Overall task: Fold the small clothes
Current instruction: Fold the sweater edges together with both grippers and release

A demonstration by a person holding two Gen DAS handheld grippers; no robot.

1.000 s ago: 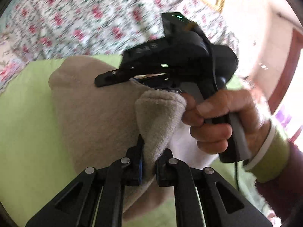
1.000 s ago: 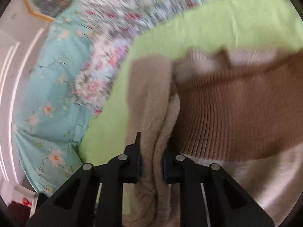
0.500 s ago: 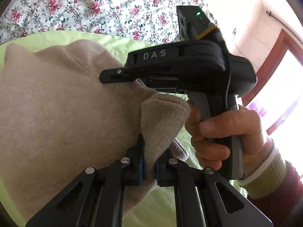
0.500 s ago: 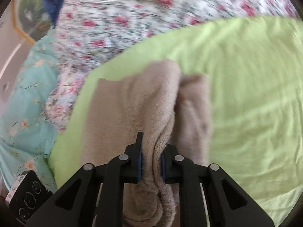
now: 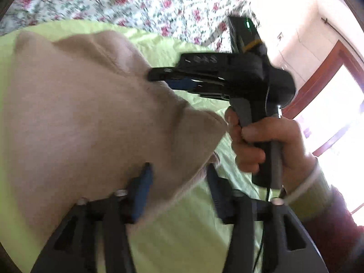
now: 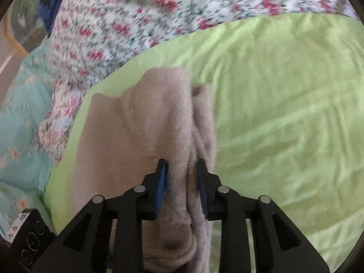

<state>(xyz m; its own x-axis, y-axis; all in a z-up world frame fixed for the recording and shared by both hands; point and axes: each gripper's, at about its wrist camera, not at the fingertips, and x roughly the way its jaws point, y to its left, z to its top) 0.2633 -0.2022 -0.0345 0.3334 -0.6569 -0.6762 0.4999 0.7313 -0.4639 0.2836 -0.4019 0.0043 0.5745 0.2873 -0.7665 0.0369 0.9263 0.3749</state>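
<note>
Left gripper [image 5: 179, 179] gapes wide around the beige fleece garment [image 5: 91, 122]'s corner; right gripper [image 6: 182, 175], partly open, straddles its folded edge. Bare lime sheet [image 6: 284, 113] rightward, floral quilt [image 6: 136, 18] behind.

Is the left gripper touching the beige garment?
Touching: left wrist view shows the left gripper open, its left finger against the beige garment.

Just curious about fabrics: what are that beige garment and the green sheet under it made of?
The garment looks like soft fleece or brushed knit: fuzzy, matte, thick rolled edges. The sheet seems smooth woven cotton or polyester: fine creases, faint sheen. Blur leaves both uncertain.
</note>
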